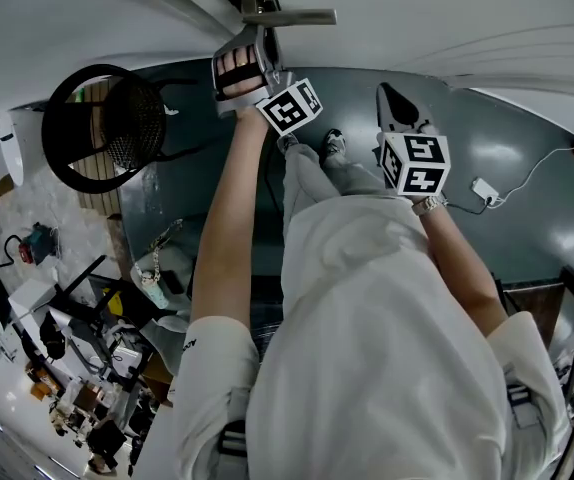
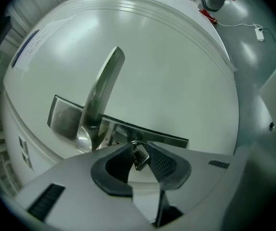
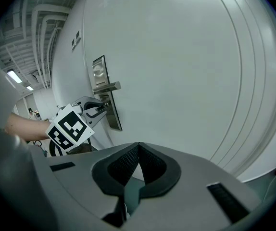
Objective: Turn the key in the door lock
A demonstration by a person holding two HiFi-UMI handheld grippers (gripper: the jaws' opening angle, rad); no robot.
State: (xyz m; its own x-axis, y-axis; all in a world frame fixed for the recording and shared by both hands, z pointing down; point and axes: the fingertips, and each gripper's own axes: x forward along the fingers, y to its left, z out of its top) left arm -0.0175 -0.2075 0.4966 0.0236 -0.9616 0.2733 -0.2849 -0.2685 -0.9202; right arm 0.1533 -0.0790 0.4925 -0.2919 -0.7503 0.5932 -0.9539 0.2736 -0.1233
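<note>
— What have your left tongs (image 2: 139, 150) got hold of?

— A small silver metal key (image 2: 138, 160). My jaws are drawn in about halfway, and the ribbed black pads (image 2: 163, 163) press on it from both sides at their tips.

— And where is that key against the door?

— Right at the long brushed-steel lock plate (image 2: 63, 117) on the big pale grey door (image 2: 176, 66), just beside the root of the silver lever handle (image 2: 102, 97). From my right gripper view the left tongs meet the plate just under that handle (image 3: 106, 87). My own pads hide the keyhole, so I cannot tell how deep the blade sits.

— What about your right tongs (image 3: 138, 147)?

— Jaws together, nothing between them. I hold them back from the door (image 3: 191, 66), well apart from the plate (image 3: 110, 110), pointing at the bare panel.

— And seen from above?

— In the head view my left arm reaches out to the handle (image 1: 287, 17), and the right tongs (image 1: 395, 103) hang beside it, short of the door.
</note>
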